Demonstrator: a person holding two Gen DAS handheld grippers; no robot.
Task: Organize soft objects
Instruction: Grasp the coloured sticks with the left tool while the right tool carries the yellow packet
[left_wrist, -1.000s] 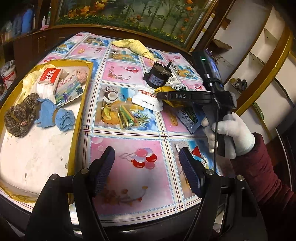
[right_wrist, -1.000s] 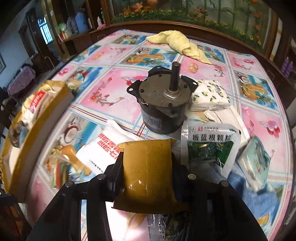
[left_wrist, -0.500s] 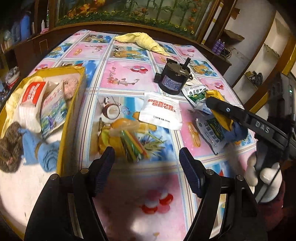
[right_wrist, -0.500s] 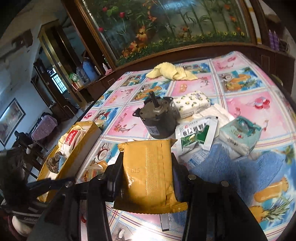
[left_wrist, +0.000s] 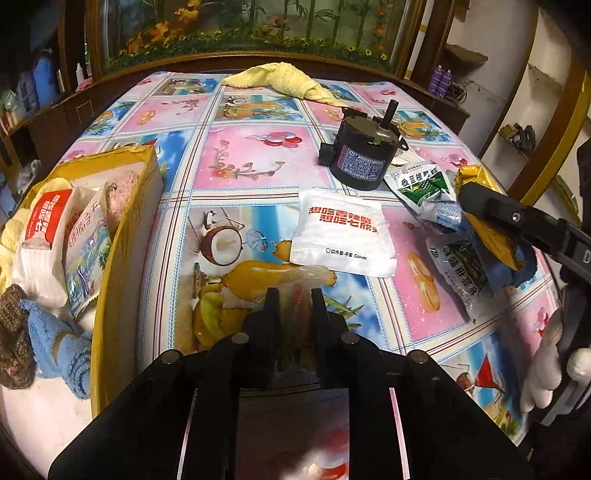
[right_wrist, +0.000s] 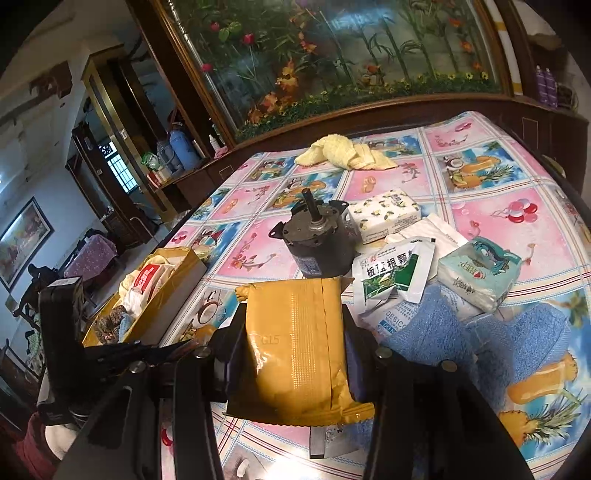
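Note:
My left gripper (left_wrist: 294, 297) points down at the table, and its jaws are closing with the pads pinching a clear plastic packet (left_wrist: 306, 275) of colourful strips. My right gripper (right_wrist: 293, 326) is shut on a gold-yellow foil packet (right_wrist: 295, 350) and holds it above the table. In the left wrist view that same foil packet (left_wrist: 484, 225) shows at the right. A yellow-rimmed box (left_wrist: 122, 229) stands at the left with socks, packets and a blue cloth (left_wrist: 62, 339) inside. A white gloves packet (left_wrist: 340, 232) lies just beyond the left gripper.
A black motor (left_wrist: 360, 155) stands mid-table beside a green sachet (left_wrist: 421, 184). Two tissue packs (right_wrist: 384, 214) (right_wrist: 480, 273) and a blue towel (right_wrist: 461, 332) lie under my right gripper. At the far edge lies a yellow towel (left_wrist: 280, 79). A white-gloved hand (left_wrist: 546, 362) holds the right gripper.
My left gripper has moved forward and down onto the clear packet and closed on it. My right gripper has swung away and tilted up, with the foil packet still in it.

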